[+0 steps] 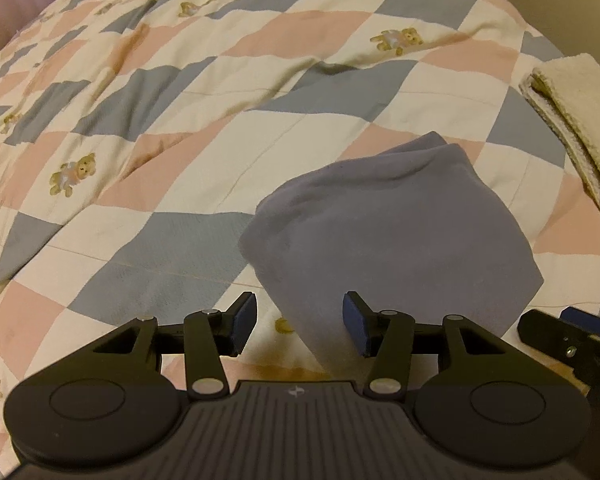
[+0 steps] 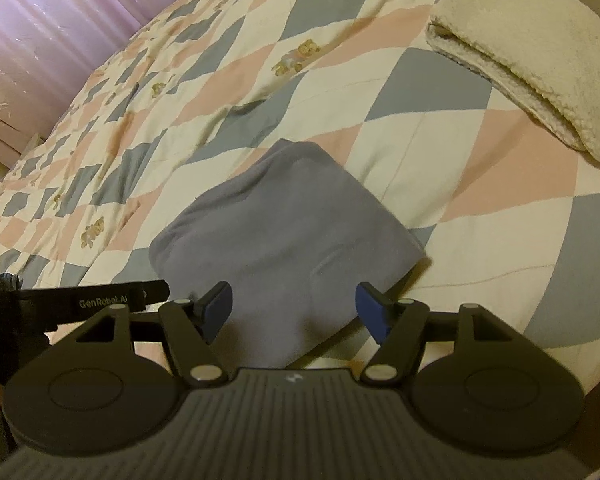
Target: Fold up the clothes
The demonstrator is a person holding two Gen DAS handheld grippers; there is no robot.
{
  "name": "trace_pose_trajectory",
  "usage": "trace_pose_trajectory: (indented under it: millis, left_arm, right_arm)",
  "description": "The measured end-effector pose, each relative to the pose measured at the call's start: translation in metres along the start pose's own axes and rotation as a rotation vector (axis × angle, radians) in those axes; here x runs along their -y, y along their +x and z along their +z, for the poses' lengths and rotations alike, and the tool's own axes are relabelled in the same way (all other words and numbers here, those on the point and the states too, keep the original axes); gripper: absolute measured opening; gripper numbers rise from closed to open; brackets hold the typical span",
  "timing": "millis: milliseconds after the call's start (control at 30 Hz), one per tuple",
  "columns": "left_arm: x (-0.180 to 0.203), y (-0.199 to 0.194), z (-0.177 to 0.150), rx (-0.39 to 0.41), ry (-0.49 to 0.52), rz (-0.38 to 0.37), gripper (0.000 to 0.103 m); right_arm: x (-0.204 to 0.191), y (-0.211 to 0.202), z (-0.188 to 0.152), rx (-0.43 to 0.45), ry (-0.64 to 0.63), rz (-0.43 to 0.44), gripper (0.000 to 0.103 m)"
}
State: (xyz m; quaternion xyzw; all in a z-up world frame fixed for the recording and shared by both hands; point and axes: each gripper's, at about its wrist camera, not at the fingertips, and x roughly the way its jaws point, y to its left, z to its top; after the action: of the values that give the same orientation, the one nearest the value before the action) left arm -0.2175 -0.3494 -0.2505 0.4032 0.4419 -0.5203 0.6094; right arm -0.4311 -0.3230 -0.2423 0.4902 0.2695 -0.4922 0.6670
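Left wrist view: left tongs [image 1: 299, 322] released, pads apart and pressing nothing. Folded grey-blue soft cloth garment [image 1: 392, 236] lying on the bed just ahead, near corner reaching in between the pads. Pink, blue and cream checked quilt with teddy bears [image 1: 148, 128] wide and bare ahead and to the left. Folded cream fleecy towel [image 1: 572, 128] far right, near the bed edge.

Right wrist view: right tongs [image 2: 295, 310] released too, garment just ahead and between the pads, untouched. Towel ahead right, well apart. Judged: 1 garment looks folded compact; perhaps only tidying or stacking left. Purple curtain [image 2: 40, 40] beyond the bed's far left side.
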Motion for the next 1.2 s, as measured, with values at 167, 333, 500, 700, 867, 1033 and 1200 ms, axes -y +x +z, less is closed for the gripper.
trace_pose_trajectory:
  millis: [167,333,500,700,867,1033,1200]
  left_arm:
    - [-0.002,0.004,0.001,0.002,0.021,-0.013,0.050]
    - [-0.017,-0.006,0.012,0.102,0.130,-0.094,0.055]
    - [-0.027,-0.009,0.045,0.209,0.349,-0.211,0.068]
    - [-0.002,0.027,0.091,0.132,0.579,-0.382,0.070]
    - [0.023,0.065,0.113,0.055,0.712,-0.476,0.072]
    - [0.036,0.091,0.140,-0.016,0.755,-0.589,0.080]
    - [0.051,0.115,0.163,-0.092,0.776,-0.684,0.085]
  right_arm:
    - [0.002,0.003,-0.005,-0.005,0.017,-0.006,0.066]
    - [0.013,-0.002,-0.025,0.020,0.112,0.042,0.066]
    - [0.035,0.004,-0.056,0.013,0.327,0.166,0.066]
    - [0.043,0.018,-0.082,0.045,0.469,0.203,0.066]
    - [0.056,0.029,-0.091,0.103,0.606,0.230,0.066]
    - [0.050,0.043,-0.111,0.101,0.708,0.290,0.066]
    - [0.037,0.057,-0.123,0.085,0.731,0.298,0.067]
